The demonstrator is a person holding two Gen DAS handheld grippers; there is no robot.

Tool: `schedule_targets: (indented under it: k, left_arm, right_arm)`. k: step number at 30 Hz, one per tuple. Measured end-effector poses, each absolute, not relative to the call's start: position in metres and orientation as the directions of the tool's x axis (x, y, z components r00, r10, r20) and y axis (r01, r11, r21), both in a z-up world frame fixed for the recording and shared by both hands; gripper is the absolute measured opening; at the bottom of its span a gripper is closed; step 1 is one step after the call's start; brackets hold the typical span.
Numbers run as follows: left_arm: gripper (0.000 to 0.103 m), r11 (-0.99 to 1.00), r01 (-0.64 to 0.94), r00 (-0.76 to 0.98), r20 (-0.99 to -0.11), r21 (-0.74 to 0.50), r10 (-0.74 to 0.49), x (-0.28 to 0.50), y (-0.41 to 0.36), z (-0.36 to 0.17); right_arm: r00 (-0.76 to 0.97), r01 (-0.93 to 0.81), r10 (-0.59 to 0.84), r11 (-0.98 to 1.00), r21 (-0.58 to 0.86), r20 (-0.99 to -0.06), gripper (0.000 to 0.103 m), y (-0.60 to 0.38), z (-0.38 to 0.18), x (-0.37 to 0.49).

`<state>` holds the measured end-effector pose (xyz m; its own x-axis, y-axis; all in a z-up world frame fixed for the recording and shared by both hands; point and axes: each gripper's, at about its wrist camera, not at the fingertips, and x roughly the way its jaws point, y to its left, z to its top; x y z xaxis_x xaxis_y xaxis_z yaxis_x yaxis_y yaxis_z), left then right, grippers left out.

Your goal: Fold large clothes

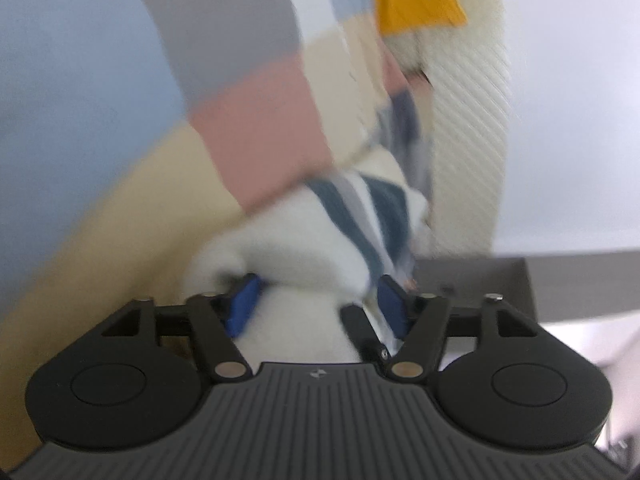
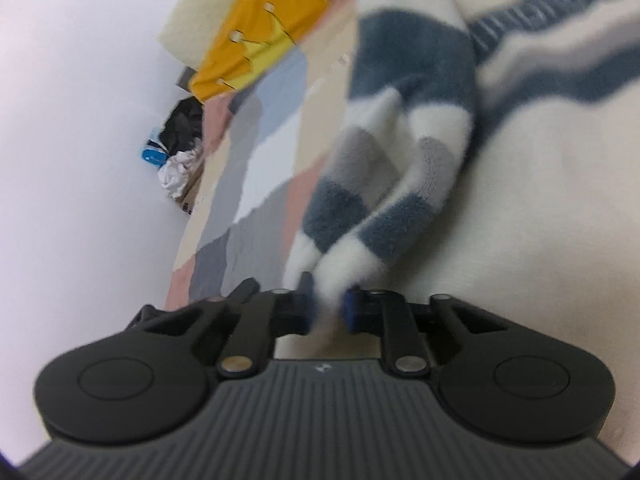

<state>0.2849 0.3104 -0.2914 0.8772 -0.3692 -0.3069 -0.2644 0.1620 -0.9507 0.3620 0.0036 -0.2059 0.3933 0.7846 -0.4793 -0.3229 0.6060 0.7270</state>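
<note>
Item: striped fleece garment [image 2: 400,152], white with dark blue and grey bands, laid across a patchwork bedcover [image 2: 256,168] of grey, pink, blue and cream blocks.

Right gripper [image 2: 329,306]: jaws drawn nearly together, a bunched white end of the garment pinched between the blue pads [image 2: 352,308]. From there the fabric is seen running up and away in two twisted striped folds.

Left gripper [image 1: 316,300]: jaws stood wide apart, a thick white fold of the garment lying between them. The left blue pad [image 1: 244,304] appears pressed into the fleece, but with the blur it cannot be told whether the fold is truly gripped.

Other entries: a yellow-orange cushion [image 2: 256,40] with small pale knobs, set at the far end of the bedcover against a cream pillow [image 2: 200,28]. A dark heap of clothing [image 2: 184,124] and a crumpled white cloth [image 2: 178,172] are noted by the wall, beside a small blue object [image 2: 154,156]. A grey box-like edge [image 1: 480,276] is recorded in the left view; whatever it contains is not visible.
</note>
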Motion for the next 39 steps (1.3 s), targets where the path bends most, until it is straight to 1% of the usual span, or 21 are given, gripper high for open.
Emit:
schedule_targets:
  k: [3,4,6,8,10,13,16,19,24,26,29,30,31,32,34,37,39]
  left_arm:
    - [0.073,0.157,-0.214,0.885,-0.26,-0.964,-0.386,0.287,0.304,-0.287]
    - [0.074,0.161,-0.209,0.885,-0.257,-0.964,-0.389,0.288,0.302,-0.287]
    - [0.074,0.175,-0.212,0.887,-0.265,-0.961,-0.377,0.289,0.298,-0.287]
    - [0.074,0.139,-0.213,0.897,-0.25,-0.967,-0.366,0.29,0.3,-0.292]
    - [0.074,0.061,-0.218,0.908,-0.226,-0.974,-0.354,0.286,0.306,-0.3]
    - [0.074,-0.033,-0.224,0.92,-0.201,-0.974,-0.338,0.282,0.314,-0.312]
    - [0.074,-0.083,-0.251,0.924,-0.213,-0.964,-0.317,0.28,0.317,-0.317]
    - [0.074,-0.183,-0.262,0.934,-0.202,-0.947,-0.295,0.279,0.323,-0.329]
    - [0.073,-0.287,-0.312,0.924,-0.22,-0.906,-0.312,0.284,0.331,-0.347]
    - [0.073,-0.31,-0.326,0.92,-0.223,-0.893,-0.323,0.289,0.333,-0.35]
    - [0.071,-0.293,-0.347,0.91,-0.244,-0.891,-0.336,0.296,0.336,-0.35]
    - [0.064,-0.27,-0.359,0.903,-0.259,-0.893,-0.343,0.297,0.336,-0.348]
    - [0.051,-0.232,-0.383,0.889,-0.289,-0.894,-0.355,0.3,0.337,-0.346]
    - [0.044,-0.202,-0.405,0.876,-0.316,-0.892,-0.364,0.303,0.336,-0.346]
    - [0.025,-0.164,-0.426,0.863,-0.344,-0.89,-0.37,0.307,0.336,-0.346]
    - [0.014,-0.089,-0.425,0.859,-0.371,-0.901,-0.353,0.308,0.338,-0.34]
    - [0.011,-0.006,-0.422,0.86,-0.398,-0.907,-0.319,0.307,0.337,-0.326]
  right_arm:
    - [0.423,-0.342,0.812,0.555,0.759,-0.403,0.011,-0.011,-0.192,0.36]
    - [0.432,-0.339,0.82,0.534,0.775,-0.376,0.011,-0.017,-0.189,0.36]
    - [0.451,-0.34,0.82,0.524,0.781,-0.353,0.011,-0.024,-0.184,0.358]
    - [0.469,-0.362,0.81,0.54,0.76,-0.352,0.011,-0.026,-0.18,0.354]
    - [0.493,-0.387,0.791,0.573,0.723,-0.363,0.011,-0.031,-0.177,0.348]
    - [0.501,-0.382,0.781,0.586,0.714,-0.373,0.01,-0.041,-0.179,0.345]
    - [0.524,-0.383,0.764,0.606,0.697,-0.376,0.01,-0.046,-0.179,0.343]
    - [0.535,-0.384,0.753,0.62,0.684,-0.383,0.01,-0.047,-0.179,0.34]
    - [0.546,-0.385,0.735,0.646,0.659,-0.402,0.01,-0.048,-0.179,0.336]
    - [0.555,-0.391,0.728,0.654,0.647,-0.402,0.01,-0.047,-0.178,0.334]
    - [0.568,-0.403,0.72,0.665,0.629,-0.398,0.01,-0.047,-0.176,0.332]
    - [0.571,-0.407,0.718,0.669,0.622,-0.398,0.01,-0.046,-0.176,0.332]
    - [0.574,-0.41,0.716,0.671,0.617,-0.398,0.01,-0.046,-0.176,0.331]
    - [0.576,-0.413,0.714,0.674,0.613,-0.397,0.01,-0.046,-0.176,0.33]
    - [0.579,-0.416,0.712,0.677,0.607,-0.397,0.01,-0.045,-0.176,0.329]
    - [0.578,-0.421,0.711,0.681,0.599,-0.401,0.01,-0.044,-0.176,0.328]
    - [0.58,-0.434,0.706,0.689,0.58,-0.405,0.01,-0.041,-0.175,0.327]
